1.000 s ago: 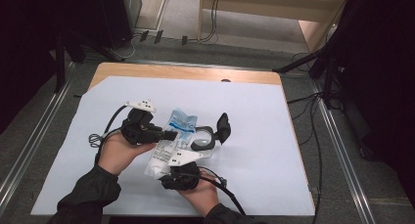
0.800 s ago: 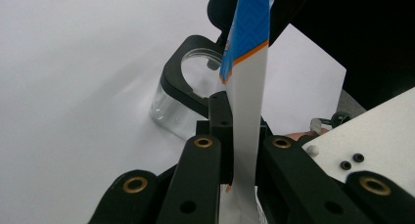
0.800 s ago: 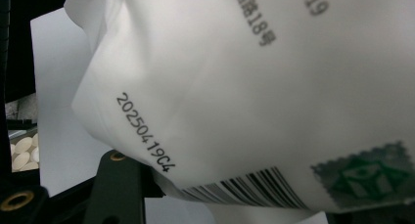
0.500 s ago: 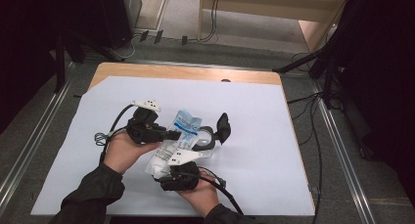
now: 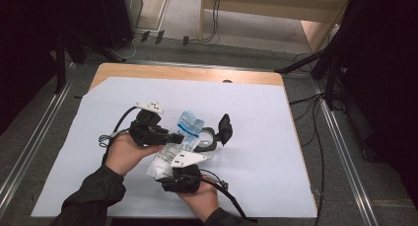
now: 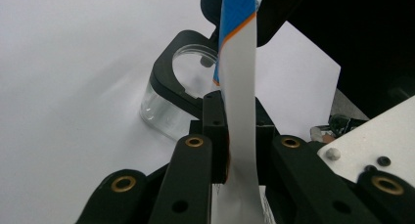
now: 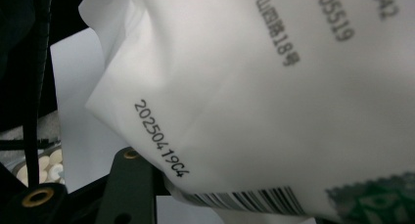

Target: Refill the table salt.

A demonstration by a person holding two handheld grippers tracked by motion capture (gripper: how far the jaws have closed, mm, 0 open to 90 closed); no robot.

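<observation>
A white pouch (image 5: 186,129) with a blue top is held up between both hands over the white sheet. My left gripper (image 5: 176,137) comes in from the left and is shut on the pouch's flat edge (image 6: 240,87); its jaws have just been easing open a little, with the pads still on the edge. My right gripper (image 5: 167,163) grips the pouch's lower end from below; its jaws have just been closing on the pouch (image 7: 254,87), whose printed back fills that view. Just behind the pouch a clear glass cup (image 5: 206,138) (image 6: 178,89) sits in a black clamp.
The black clamp's upright part (image 5: 225,128) stands right of the cup. A white sheet (image 5: 276,152) covers most of the wooden table (image 5: 197,73). Cables trail from both grippers toward the front edge. Metal rails (image 5: 345,152) run along the table's sides.
</observation>
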